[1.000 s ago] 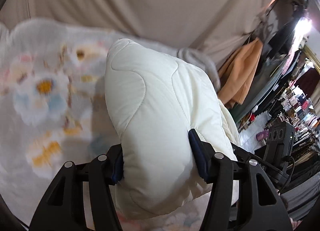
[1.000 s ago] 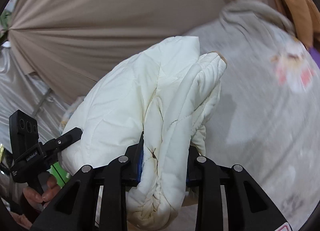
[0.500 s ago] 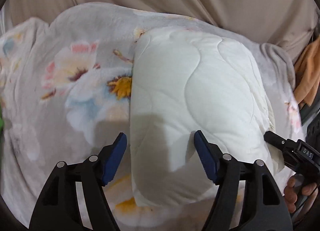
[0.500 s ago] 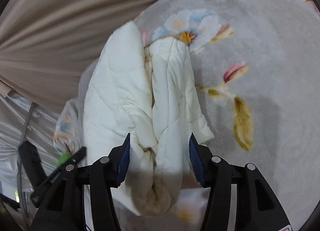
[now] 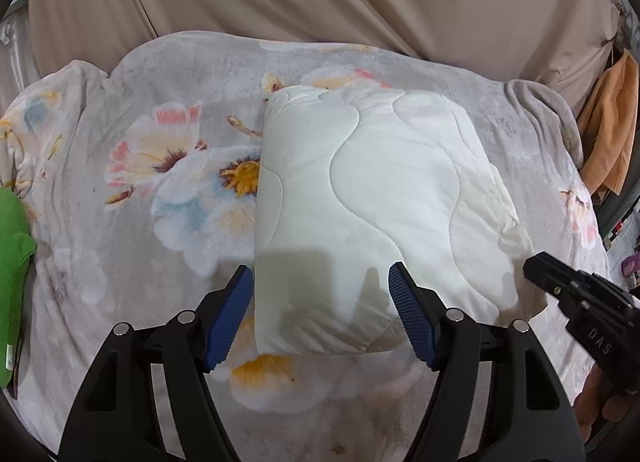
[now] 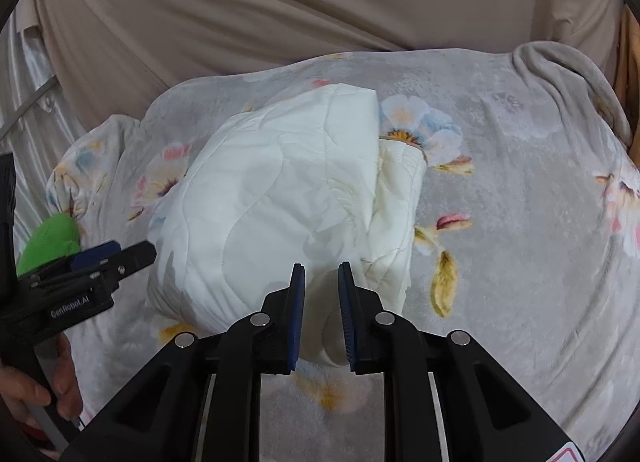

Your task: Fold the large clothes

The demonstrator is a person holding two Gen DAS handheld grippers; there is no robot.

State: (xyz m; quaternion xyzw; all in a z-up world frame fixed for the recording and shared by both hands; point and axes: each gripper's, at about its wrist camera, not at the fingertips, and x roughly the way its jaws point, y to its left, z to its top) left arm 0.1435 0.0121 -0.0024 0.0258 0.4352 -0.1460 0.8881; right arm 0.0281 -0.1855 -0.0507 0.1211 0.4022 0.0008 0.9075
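Since 1 second ago the white quilted jacket (image 5: 372,221) has dropped from both claws onto the flowered blanket (image 5: 120,262), folded. The left claw (image 5: 322,314) gapes wide, released; the right claw (image 6: 321,316) holds nothing, its pads nearly closed. The puffy bundle may spring open: a loose sleeve (image 6: 396,221) pokes out.

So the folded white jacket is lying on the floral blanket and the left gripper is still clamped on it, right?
Not quite. The folded white jacket does lie on the floral blanket, but the left gripper is open and not gripping it, its blue pads spread wide, as the left wrist view shows.
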